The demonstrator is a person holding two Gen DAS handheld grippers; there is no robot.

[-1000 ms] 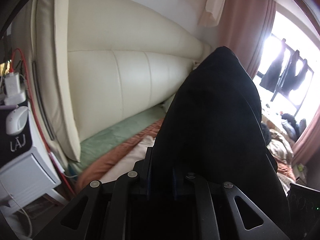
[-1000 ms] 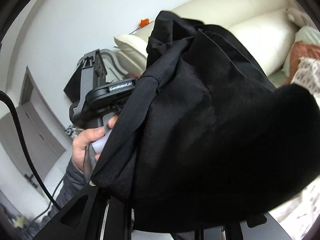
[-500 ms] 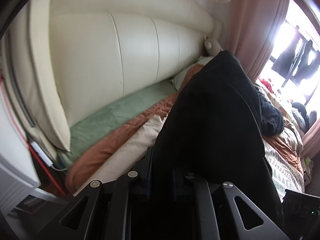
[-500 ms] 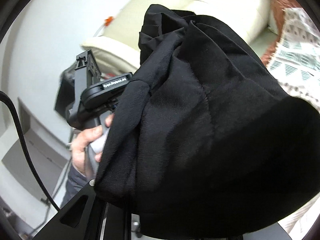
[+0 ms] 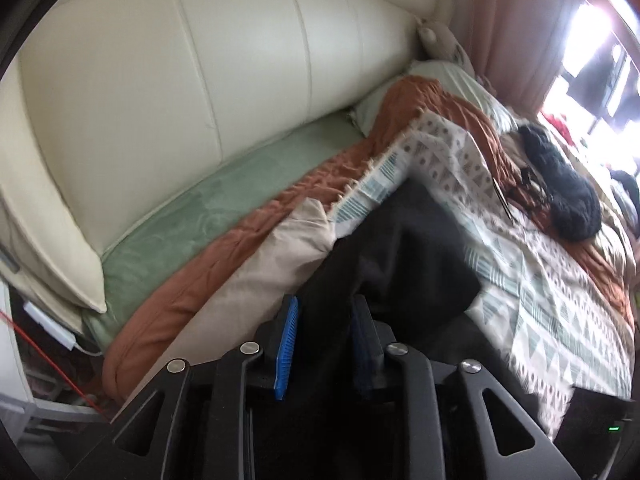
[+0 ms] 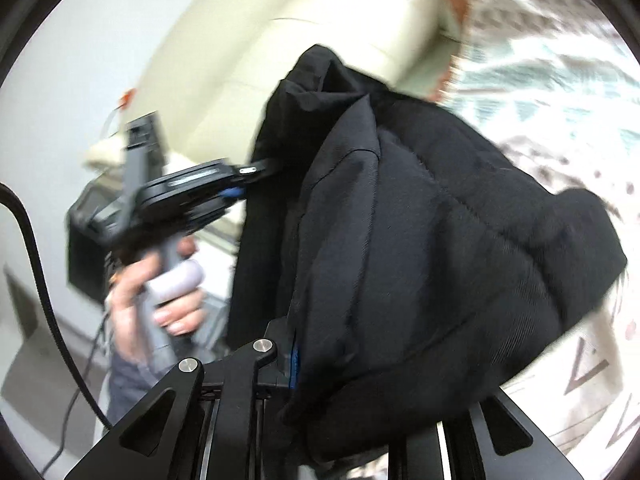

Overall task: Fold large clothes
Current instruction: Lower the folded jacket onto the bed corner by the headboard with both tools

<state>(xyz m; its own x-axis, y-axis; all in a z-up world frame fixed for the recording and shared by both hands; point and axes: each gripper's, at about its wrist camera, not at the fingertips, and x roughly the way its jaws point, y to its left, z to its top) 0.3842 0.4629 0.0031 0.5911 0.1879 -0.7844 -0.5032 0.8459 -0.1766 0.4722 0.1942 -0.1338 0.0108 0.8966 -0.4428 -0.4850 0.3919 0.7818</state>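
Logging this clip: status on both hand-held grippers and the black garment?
Left hand-held gripper opening, black garment between pads. Right hand-held gripper shut on garment. Patterned blanket beneath; nothing blocking.

A bulky black garment (image 6: 420, 248) hangs bunched, its lower part draped onto the patterned bedspread (image 5: 532, 280).

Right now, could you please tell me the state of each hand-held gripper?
Left hand-held gripper: jaws opening, black garment between them.
Right hand-held gripper: closed on the black garment.
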